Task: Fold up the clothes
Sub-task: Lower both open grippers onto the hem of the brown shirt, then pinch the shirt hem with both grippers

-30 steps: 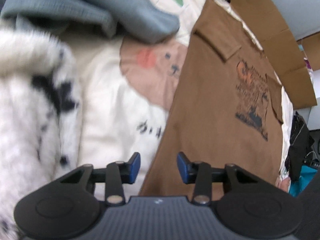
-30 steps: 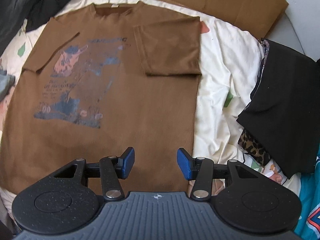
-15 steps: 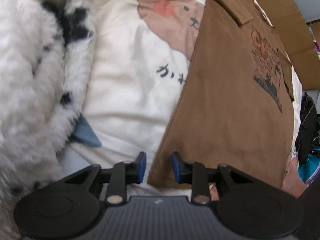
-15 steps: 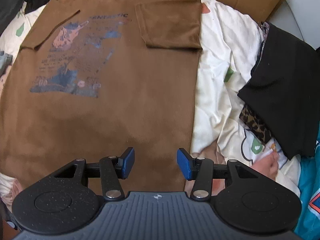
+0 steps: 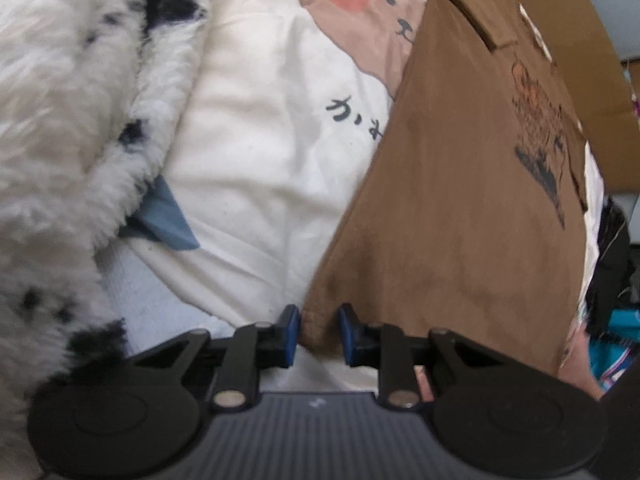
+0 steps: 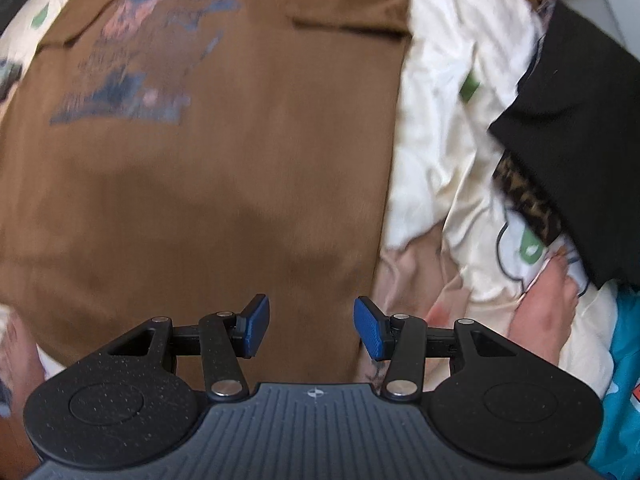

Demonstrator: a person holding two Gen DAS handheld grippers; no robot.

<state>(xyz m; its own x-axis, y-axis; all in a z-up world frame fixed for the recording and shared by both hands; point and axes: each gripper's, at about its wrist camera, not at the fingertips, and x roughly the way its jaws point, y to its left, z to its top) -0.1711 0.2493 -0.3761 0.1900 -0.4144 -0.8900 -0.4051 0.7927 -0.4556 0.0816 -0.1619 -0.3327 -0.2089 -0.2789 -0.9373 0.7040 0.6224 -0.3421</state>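
Left wrist view: the left gripper (image 5: 318, 334) has just been closing, its blue pads bracketing the lower corner of the brown T-shirt (image 5: 460, 208), not visibly pinching it yet. The shirt lies flat on a cream printed sheet (image 5: 256, 152) beside a fluffy spotted white garment (image 5: 68, 120).

Right wrist view: the right gripper (image 6: 311, 326) hovers with jaws apart over the shirt's hem (nothing between them); black clothing (image 6: 576, 128) lies well right.

A cream bedsheet (image 5: 256, 168) printed with a pink cartoon animal and dark characters spreads across the bed. On its left edge lies a fluffy white blanket (image 5: 68, 112) with black spots. Beyond the sheet lies flat cardboard (image 5: 580, 40). At its right side sits a black garment (image 6: 576, 120) over what may be leopard-print fabric (image 6: 524, 196).
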